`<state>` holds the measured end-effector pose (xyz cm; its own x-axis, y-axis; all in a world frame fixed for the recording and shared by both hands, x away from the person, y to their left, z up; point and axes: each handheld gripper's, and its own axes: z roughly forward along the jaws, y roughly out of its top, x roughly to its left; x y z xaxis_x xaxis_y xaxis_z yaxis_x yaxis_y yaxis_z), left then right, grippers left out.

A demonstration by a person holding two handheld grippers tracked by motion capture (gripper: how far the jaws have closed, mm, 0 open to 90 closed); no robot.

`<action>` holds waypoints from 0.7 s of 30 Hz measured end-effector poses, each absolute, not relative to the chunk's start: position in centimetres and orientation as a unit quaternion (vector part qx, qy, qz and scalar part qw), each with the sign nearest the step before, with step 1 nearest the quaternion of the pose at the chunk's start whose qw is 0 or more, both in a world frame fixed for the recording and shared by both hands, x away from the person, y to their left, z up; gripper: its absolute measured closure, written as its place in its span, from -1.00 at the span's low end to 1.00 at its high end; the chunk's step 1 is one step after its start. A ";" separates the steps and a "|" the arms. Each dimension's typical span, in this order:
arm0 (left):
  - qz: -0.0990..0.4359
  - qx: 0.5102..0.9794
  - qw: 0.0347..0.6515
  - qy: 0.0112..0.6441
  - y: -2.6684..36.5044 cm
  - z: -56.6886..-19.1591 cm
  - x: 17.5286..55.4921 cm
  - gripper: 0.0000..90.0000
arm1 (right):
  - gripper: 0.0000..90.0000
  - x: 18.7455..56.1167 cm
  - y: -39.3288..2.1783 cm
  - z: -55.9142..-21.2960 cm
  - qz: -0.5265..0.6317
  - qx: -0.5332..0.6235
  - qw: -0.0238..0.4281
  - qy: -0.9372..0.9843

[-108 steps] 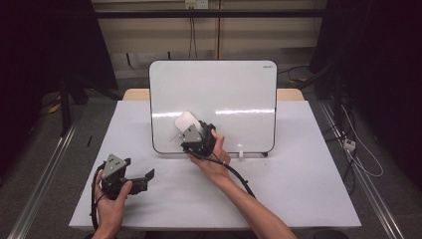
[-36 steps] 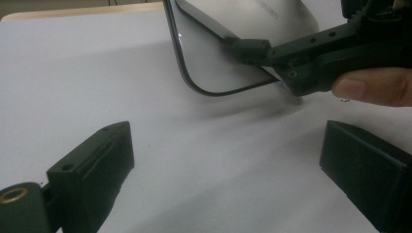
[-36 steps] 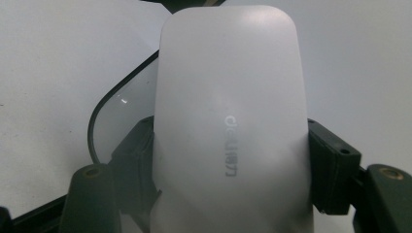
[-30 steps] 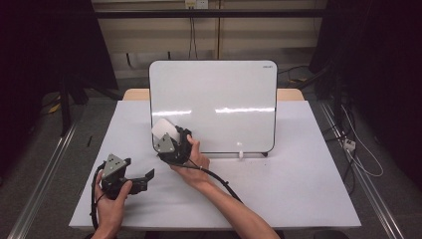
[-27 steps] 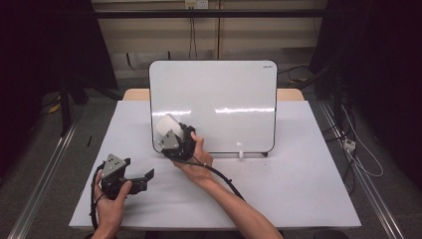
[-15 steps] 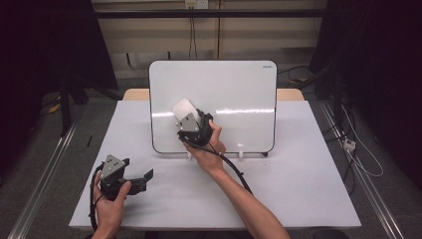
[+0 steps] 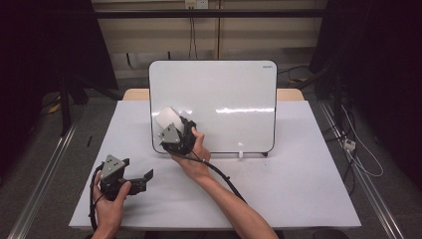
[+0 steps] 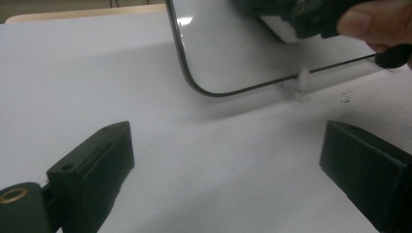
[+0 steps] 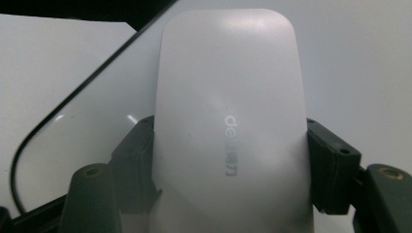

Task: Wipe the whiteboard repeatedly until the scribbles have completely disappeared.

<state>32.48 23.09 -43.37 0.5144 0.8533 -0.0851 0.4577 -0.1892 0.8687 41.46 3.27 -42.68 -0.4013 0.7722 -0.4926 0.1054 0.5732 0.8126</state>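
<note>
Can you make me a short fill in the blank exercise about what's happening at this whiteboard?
1. The right tongs are shut on a white ____.
2. That tool is pressed against the lower ____ part of the whiteboard, as the high view shows it.
3. The left tongs stand ____ with nothing between them.
4. The whiteboard stands ____ on the white table.

Missing words: eraser; left; open; upright

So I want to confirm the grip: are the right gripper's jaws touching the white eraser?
Touching. The right gripper view shows both black jaws of the right gripper pressed against the sides of the white eraser, no gap.
</note>
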 end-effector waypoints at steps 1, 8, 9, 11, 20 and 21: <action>0.216 0.741 0.457 0.442 23.1 -43.4 32.5 -0.88 | -0.30 41.4 3.5 -42.8 0.360 0.290 0.462 0.757; 0.216 0.740 0.459 0.443 23.0 -43.4 32.5 -0.88 | -0.30 40.3 5.0 -44.1 0.354 0.269 0.459 0.769; 0.216 0.739 0.460 0.443 23.0 -43.4 32.5 -0.88 | -0.30 40.3 5.0 -44.1 0.355 0.271 0.458 0.768; 0.216 0.741 0.458 0.442 23.1 -43.4 32.5 -0.88 | -0.30 40.4 5.0 -44.1 0.355 0.271 0.457 0.769; 0.217 0.738 0.458 0.445 23.3 -43.3 32.5 -0.88 | -0.30 40.2 3.1 -43.6 0.329 0.278 0.458 0.778; 0.219 0.738 0.459 0.444 23.3 -43.3 32.4 -0.88 | -0.30 40.2 2.6 -43.5 0.327 0.283 0.459 0.776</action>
